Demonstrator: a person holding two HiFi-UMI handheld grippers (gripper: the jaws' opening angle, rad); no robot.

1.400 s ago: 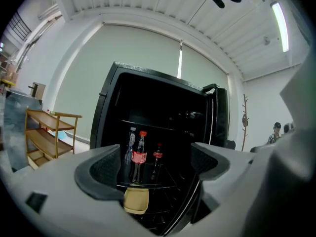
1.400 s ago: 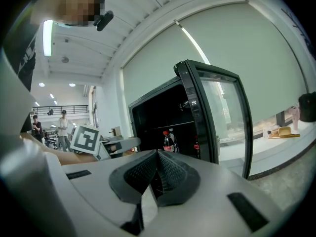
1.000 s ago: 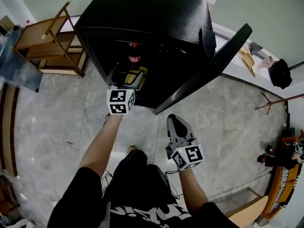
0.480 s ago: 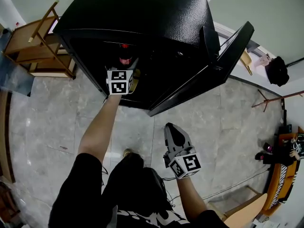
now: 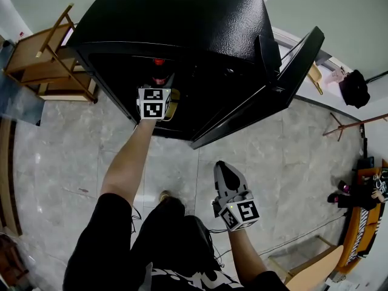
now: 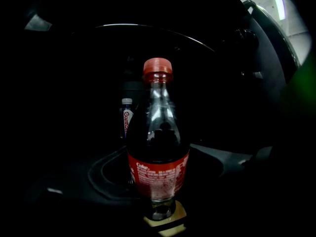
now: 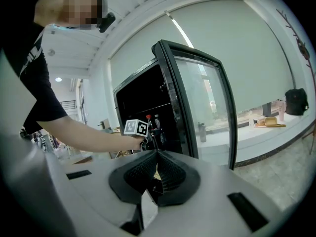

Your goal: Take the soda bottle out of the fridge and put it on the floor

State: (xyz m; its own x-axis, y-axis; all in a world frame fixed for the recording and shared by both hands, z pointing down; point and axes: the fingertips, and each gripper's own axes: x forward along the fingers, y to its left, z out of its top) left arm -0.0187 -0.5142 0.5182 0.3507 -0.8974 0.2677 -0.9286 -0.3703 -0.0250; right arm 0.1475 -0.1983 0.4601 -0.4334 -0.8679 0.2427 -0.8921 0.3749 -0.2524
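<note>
The soda bottle [image 6: 158,152], dark with a red cap and red label, stands upright on a shelf inside the black fridge [image 5: 182,17]. In the left gripper view it fills the middle, very close. My left gripper [image 5: 160,85] reaches into the fridge around the bottle [image 5: 159,71]. Its jaws are closing with the bottle between them, but the pads are lost in the dark. My right gripper [image 5: 225,173] hangs low over the floor in front of the fridge, shut and empty [image 7: 157,154]. The right gripper view shows the left arm at the bottle [image 7: 148,126].
The fridge door [image 5: 273,90] stands open to the right. A small white-capped bottle [image 6: 126,117] stands behind the soda bottle. A wooden shelf unit [image 5: 42,59] is on the left, a black bag [image 5: 353,90] and a window ledge on the right. The floor [image 5: 73,156] is grey tile.
My left gripper has pushed forward into the fridge up to the bottle. The right gripper has stayed nearly in place.
</note>
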